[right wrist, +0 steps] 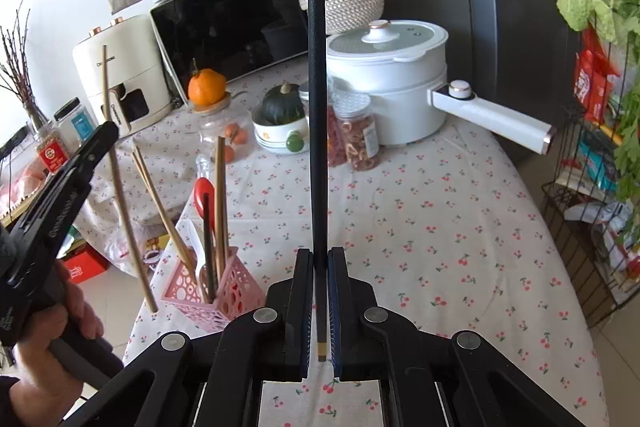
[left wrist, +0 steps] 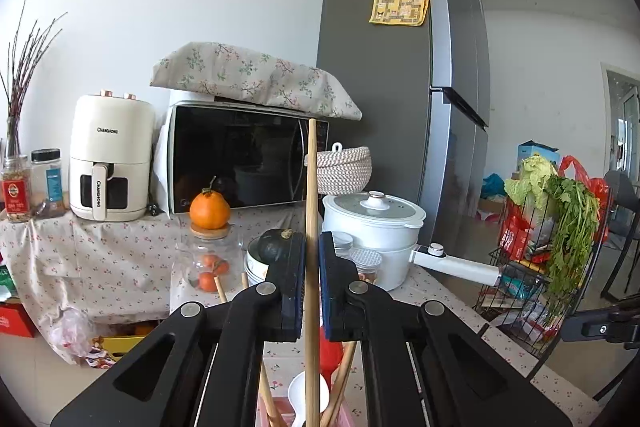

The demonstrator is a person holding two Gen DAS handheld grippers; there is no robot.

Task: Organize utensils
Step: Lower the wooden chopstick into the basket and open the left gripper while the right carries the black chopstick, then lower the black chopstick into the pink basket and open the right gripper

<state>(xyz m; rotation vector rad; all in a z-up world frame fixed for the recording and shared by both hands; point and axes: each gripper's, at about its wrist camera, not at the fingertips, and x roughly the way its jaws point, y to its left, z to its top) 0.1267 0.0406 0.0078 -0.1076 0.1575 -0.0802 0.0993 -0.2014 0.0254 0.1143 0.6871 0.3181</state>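
Note:
My left gripper is shut on a wooden chopstick, held upright above the pink utensil holder; it also shows in the right wrist view, with its lower tip beside the holder's near left edge. My right gripper is shut on a black chopstick, upright over the table. The pink perforated utensil holder stands at the table's left edge and holds several wooden chopsticks, a red spoon and a white spoon.
On the cherry-print tablecloth stand a white pot with a long handle, jars of snacks, a bowl with a dark squash and a jar topped by an orange. A wire rack of greens stands right.

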